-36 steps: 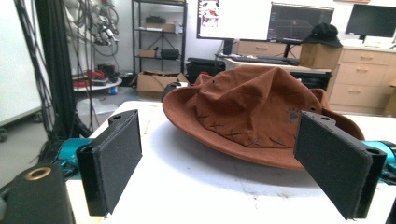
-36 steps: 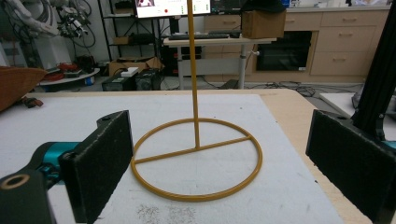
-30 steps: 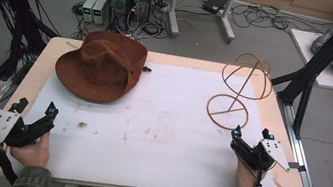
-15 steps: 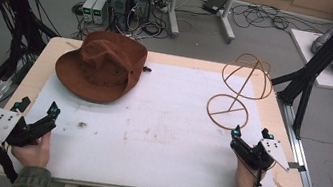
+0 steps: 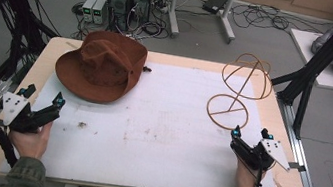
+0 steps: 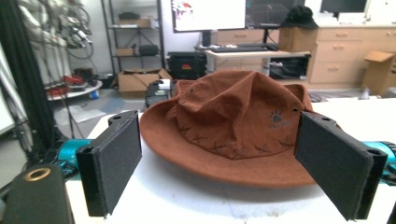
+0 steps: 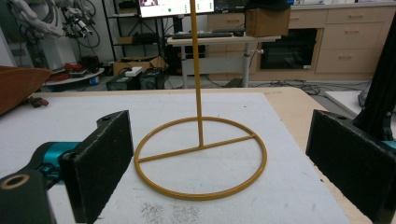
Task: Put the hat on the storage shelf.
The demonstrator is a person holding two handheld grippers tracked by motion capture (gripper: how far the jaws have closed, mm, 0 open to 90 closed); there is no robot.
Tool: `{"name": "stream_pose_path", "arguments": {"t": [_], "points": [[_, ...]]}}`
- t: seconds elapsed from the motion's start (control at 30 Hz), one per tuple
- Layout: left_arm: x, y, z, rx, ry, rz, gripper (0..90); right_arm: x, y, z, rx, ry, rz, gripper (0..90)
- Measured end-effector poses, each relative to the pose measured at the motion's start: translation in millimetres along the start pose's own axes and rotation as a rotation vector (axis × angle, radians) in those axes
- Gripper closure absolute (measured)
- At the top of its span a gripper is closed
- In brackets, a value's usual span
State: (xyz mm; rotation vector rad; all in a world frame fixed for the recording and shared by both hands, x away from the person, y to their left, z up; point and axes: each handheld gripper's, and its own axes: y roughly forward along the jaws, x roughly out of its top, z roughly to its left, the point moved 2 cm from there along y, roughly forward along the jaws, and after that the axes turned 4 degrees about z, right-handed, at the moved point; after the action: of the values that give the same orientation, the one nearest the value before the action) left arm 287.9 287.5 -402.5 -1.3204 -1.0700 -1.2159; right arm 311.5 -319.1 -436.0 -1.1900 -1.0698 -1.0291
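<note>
Brown brimmed hat [image 5: 100,66] upright, far-left — gold wire stand [image 5: 238,92] upright, right.

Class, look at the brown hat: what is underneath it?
The brown hat lies brim-down on the white mat covering the table. Anything beneath its crown is hidden.

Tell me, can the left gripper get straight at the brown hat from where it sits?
Probably yes. The left gripper sits open just short of the hat, which lies squarely between its jaws in its own view, with bare white mat between them.
</note>
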Motion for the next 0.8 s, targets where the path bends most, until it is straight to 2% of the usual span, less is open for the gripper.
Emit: {"name": "stream_pose_path", "arguments": {"t": [0.07, 0.13, 0.27, 0.43, 0.57, 0.7, 0.8], "points": [[11.1, 8.8, 0.7, -0.023, -0.016, -0.007, 15.3, 0.0, 0.2, 0.0, 0.001, -0.003, 0.0, 6.7], [22.7, 15.4, 1.2, -0.027, -0.015, 0.001, 15.4, -0.1, 0.3, 0.2, 0.002, -0.001, -0.001, 6.7], [53.1, 33.6, 0.2, -0.036, 0.044, 0.018, 15.5, -0.6, 0.8, 0.9, 0.01, -0.001, 0.006, 6.7], [75.1, 58.0, -6.0, -0.046, 0.094, 0.03, 15.5, -1.2, 2.1, 0.9, 0.015, -0.005, 0.008, 6.7], [78.7, 88.8, -10.2, -0.06, 0.115, 0.098, 15.5, -1.7, 3.4, 0.9, 0.018, -0.001, 0.01, 6.7], [72.3, 119.3, -13.7, -0.073, 0.071, 0.155, 15.6, -2.1, 4.0, 0.6, 0.023, 0.001, 0.014, 6.7], [58.7, 137.5, -18.9, -0.076, 0.045, 0.209, 15.9, -2.6, 4.7, 0.1, 0.026, 0.001, 0.017, 6.7]]}}
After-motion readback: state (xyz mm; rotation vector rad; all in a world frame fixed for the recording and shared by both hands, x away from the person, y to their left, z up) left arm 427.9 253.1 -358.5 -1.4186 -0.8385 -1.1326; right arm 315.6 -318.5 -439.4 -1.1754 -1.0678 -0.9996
